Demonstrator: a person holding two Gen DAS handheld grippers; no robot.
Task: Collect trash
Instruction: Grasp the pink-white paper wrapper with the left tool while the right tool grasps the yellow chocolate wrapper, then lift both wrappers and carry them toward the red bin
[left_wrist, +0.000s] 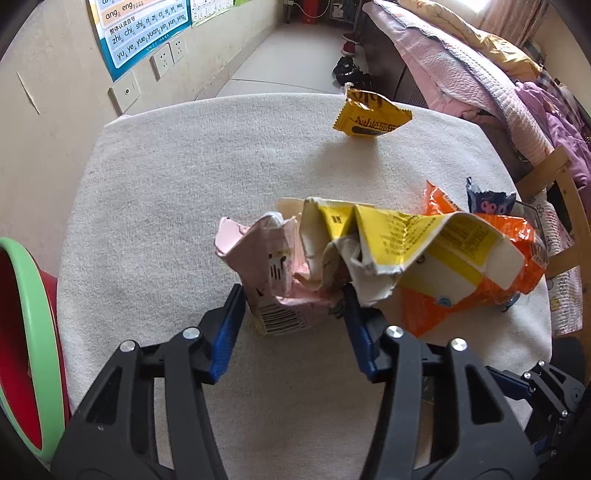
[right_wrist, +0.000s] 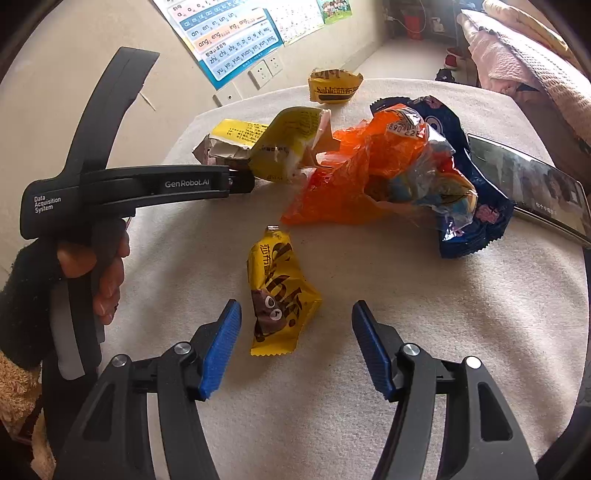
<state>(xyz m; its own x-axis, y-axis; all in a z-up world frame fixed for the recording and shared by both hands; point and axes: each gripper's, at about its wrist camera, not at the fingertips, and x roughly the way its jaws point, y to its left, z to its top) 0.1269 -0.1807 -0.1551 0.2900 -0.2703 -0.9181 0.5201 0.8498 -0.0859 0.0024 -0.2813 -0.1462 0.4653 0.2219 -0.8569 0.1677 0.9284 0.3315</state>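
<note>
carton (left_wrist: 280, 291) btwn left gripper (left_wrist: 293, 299) pads

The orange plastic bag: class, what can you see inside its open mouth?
In the right wrist view, the orange plastic bag holds crumpled clear and blue-yellow wrapping. Its deeper contents are covered by the folds. A dark blue wrapper lies beneath it.

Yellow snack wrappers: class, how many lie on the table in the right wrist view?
2. One yellow wrapper lies between the right gripper's open fingers; another sits at the table's far edge. Others may hide under the pile.
</note>
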